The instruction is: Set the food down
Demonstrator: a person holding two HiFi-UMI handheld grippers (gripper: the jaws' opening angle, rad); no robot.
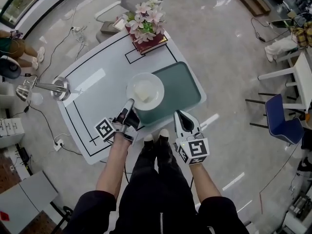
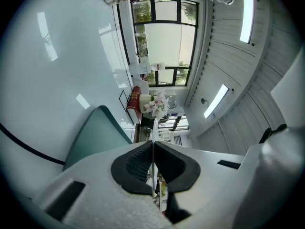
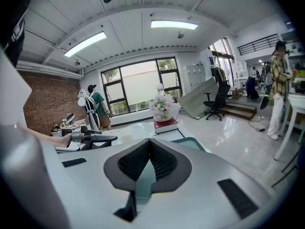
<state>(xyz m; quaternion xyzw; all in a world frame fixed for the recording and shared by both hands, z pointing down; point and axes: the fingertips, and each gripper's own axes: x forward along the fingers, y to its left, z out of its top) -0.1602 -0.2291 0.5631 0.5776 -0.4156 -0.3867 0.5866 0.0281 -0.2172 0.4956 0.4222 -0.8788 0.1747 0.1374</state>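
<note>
- White table (image 1: 92,89), black lines marked on its top.
- Teal mat (image 1: 183,87), on the table's right part.
- White plate (image 1: 155,84), over the mat's left edge.
- Flower arrangement (image 1: 146,18) on a red book (image 1: 155,43), at the far edge.
- Left gripper (image 1: 130,103), jaws clamped on the plate's near rim.
- Right gripper (image 1: 179,114), jaws together and empty, at the table's near edge.
- Food (image 1: 142,92), a pale lump at the plate's centre.

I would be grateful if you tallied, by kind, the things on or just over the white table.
Round white plate of pale food, its rim held in the left claw: 1
Teal rounded placemat: 1
Red hardcover book: 1
Pink-and-white flower arrangement: 1
Silver metal desk lamp: 1
Total: 5
</note>
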